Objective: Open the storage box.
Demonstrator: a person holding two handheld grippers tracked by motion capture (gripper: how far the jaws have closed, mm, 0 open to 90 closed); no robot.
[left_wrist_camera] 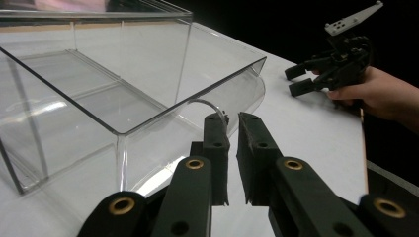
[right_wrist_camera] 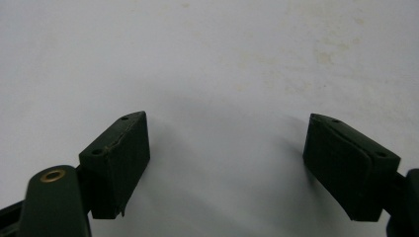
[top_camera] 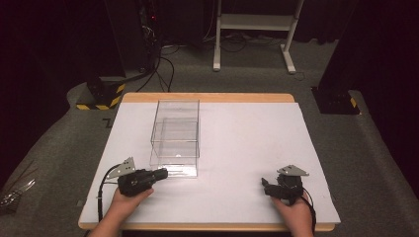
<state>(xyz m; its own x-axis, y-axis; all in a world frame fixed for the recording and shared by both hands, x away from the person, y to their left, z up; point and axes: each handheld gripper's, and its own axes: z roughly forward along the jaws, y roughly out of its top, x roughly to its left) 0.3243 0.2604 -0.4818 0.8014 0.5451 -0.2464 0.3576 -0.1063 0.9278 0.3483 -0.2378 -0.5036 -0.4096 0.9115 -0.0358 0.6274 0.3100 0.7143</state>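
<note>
You see a dark room around the bright white table top (top_camera: 247,143). Light shines off the clear plastic box (left_wrist_camera: 99,89). Soft shadows lie under the black jaws, which look a bit blurry.

In the high view the left tool (top_camera: 160,173) hides the near corner of the clear box (top_camera: 175,133), so contact there cannot be told. In the left gripper view the box's left side runs past the picture's edge. The person's forearms are cut off at the bottom edge. Items on the floor at far left (top_camera: 15,190) are too dark to tell.
</note>
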